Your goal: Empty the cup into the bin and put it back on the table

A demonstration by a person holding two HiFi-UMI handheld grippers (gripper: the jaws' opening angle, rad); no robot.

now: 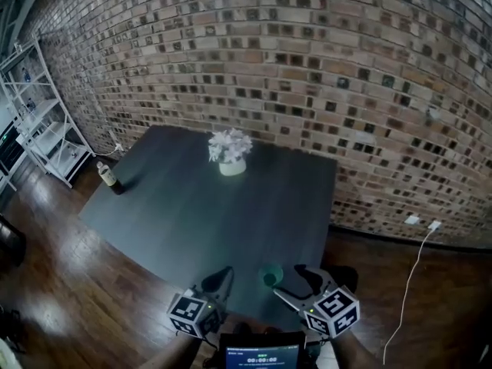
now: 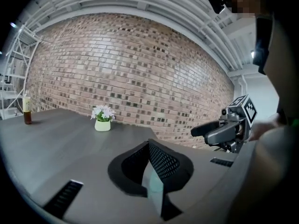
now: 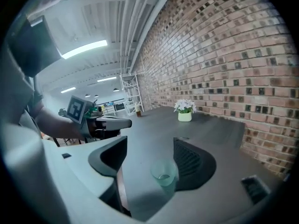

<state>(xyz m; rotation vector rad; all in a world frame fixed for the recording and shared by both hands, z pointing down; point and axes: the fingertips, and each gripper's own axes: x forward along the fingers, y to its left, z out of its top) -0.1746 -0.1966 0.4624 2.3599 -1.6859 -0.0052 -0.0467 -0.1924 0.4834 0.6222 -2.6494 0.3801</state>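
Observation:
A small clear greenish cup (image 1: 269, 275) stands upright on the dark table (image 1: 207, 214), close to its near edge. My right gripper (image 1: 290, 281) is open around it. In the right gripper view the cup (image 3: 164, 175) sits between the two spread jaws of that gripper (image 3: 154, 162). It is near the right-hand pad (image 3: 194, 161) and well apart from the left-hand one. My left gripper (image 1: 221, 279) hangs to the cup's left with its jaws shut on nothing, and its own view shows the pads (image 2: 161, 164) pressed together. No bin is in view.
A white pot of pale flowers (image 1: 230, 154) stands at the table's far side, and a small brown bottle (image 1: 111, 177) is at its left corner. A white shelf rack (image 1: 42, 114) is at far left. A brick wall runs behind, and a white cable (image 1: 411, 275) trails over the wooden floor.

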